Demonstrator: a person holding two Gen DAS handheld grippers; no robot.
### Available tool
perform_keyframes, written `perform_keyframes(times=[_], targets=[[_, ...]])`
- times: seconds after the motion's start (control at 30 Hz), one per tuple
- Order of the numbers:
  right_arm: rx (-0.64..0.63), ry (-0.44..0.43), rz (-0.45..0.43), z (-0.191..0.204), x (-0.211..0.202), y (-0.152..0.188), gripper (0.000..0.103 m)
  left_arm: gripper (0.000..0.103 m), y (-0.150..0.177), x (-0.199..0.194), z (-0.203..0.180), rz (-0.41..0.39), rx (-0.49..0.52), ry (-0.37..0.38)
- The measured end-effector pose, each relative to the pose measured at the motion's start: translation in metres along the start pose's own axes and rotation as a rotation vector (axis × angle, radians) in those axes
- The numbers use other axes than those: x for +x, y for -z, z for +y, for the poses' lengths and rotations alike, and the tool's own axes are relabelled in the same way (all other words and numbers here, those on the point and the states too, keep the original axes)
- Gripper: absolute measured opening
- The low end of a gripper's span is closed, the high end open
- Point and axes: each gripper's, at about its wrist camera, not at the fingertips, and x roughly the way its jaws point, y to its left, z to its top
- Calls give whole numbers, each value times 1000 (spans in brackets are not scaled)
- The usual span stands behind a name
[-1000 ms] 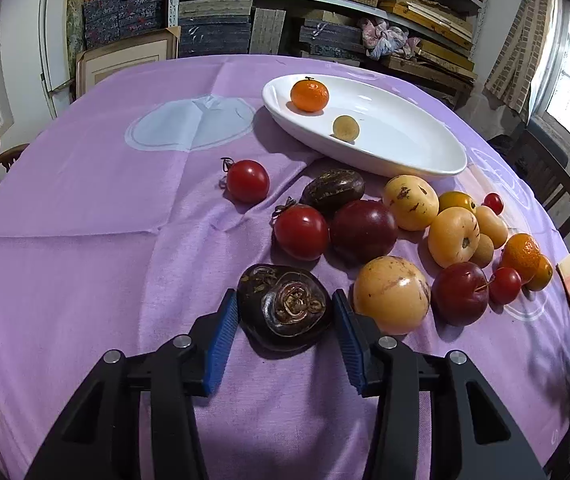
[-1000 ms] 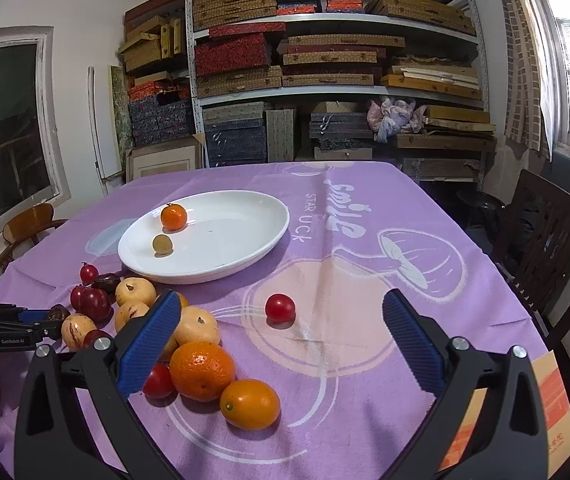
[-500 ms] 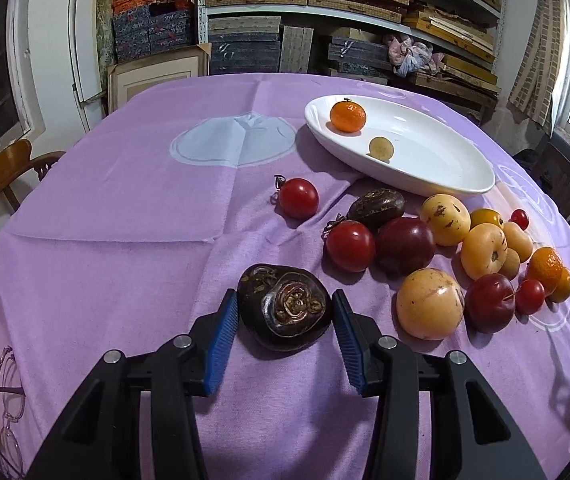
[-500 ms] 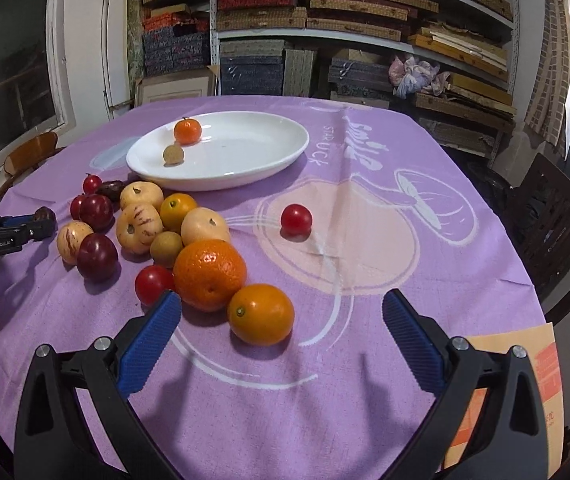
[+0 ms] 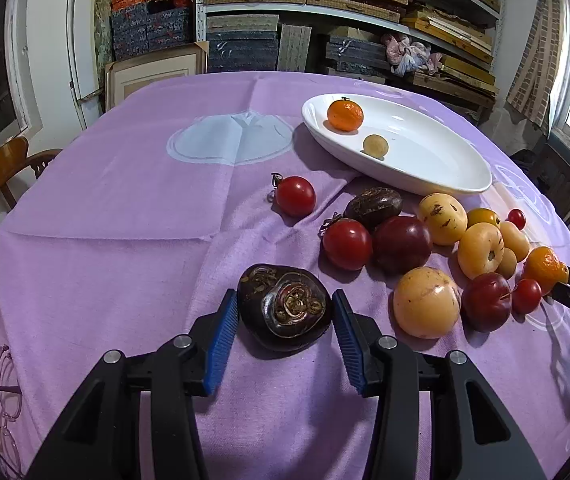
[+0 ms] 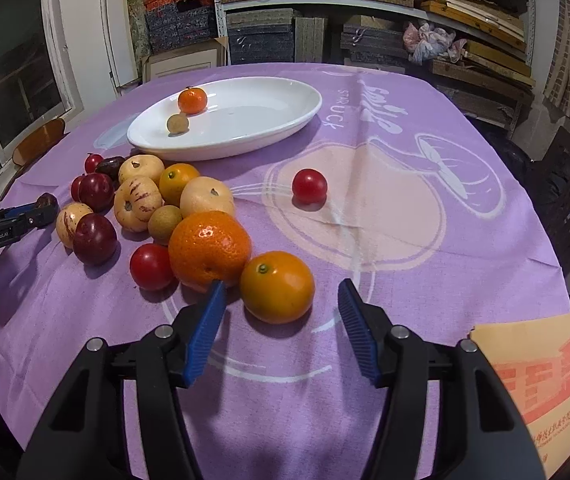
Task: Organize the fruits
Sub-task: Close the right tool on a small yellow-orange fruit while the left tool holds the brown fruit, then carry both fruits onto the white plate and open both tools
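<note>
At the left we see the left gripper clamped on a dark water chestnut resting on the purple cloth; beyond lies the white plate (a mandarin inside); further right, our right gripper stands apart around a small orange, neither pad touching.

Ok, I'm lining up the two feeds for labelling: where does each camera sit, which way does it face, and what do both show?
Left wrist: sits behind the left tongs, looking across the purple tablecloth toward the shelves; blue pads flank a dark wrinkled fruit.
Right wrist: sits behind the right tongs, facing the same shelves; open pads straddle a small orange, and the left tongs show at the left edge.
Shared: the white oval dish holding a mandarin, and the fruit pile.
</note>
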Motion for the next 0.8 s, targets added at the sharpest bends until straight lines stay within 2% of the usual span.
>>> perform_keyframes(times=[0.03, 0.1, 0.43, 0.57, 0.67, 0.8], targets=[[2, -6, 7, -1, 1, -1, 43, 48, 0, 0, 0, 1, -1, 1], [7, -17, 20, -2, 4, -1, 39, 48, 0, 1, 0, 2, 0, 2], [3, -15, 21, 0, 8, -5, 38, 48, 0, 3, -1, 8, 5, 11], [47, -54, -32, -9, 0, -8, 38, 48, -4, 5, 5, 33, -40, 75], [66, -61, -57, -14, -8, -23, 38, 48, -19, 10, 5, 58, -64, 109], [48, -71, -109, -11, -12, -60, 38, 48, -54, 4, -9, -13, -35, 101]])
